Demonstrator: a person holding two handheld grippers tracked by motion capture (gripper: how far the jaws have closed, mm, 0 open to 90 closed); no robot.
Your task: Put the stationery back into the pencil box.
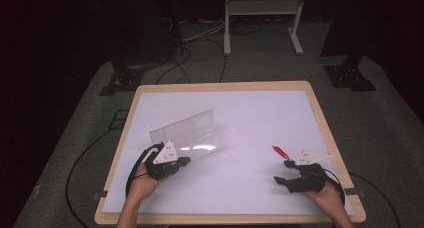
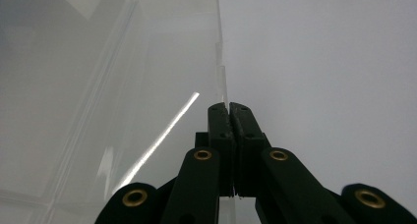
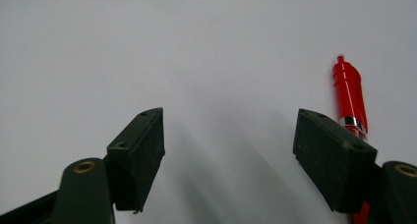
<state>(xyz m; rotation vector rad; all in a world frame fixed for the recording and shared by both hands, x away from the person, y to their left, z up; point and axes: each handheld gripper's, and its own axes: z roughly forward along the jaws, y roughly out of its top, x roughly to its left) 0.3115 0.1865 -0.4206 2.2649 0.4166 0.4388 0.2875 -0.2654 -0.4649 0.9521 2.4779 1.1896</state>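
A white sheet point(image 1: 250, 123) is spread over a wooden table point(image 1: 325, 133), with dark floor and cables seen beyond it. A clear plastic case point(image 1: 187, 133) lies open on the sheet's left half, its lid tilted up behind the tray; nothing can be made out inside it. The left gripper point(image 1: 186, 160) is placed at the case's near front edge, and in the left gripper view point(image 2: 229, 108) its jaws are seen pressed together on the thin transparent front wall point(image 2: 222, 81) of the case. The right gripper point(image 1: 281, 172) is held over the sheet's right side with its jaws spread wide and nothing between them. A red pen point(image 3: 350, 94) lies flat on the sheet, just beside the outer jaw, well apart from the case
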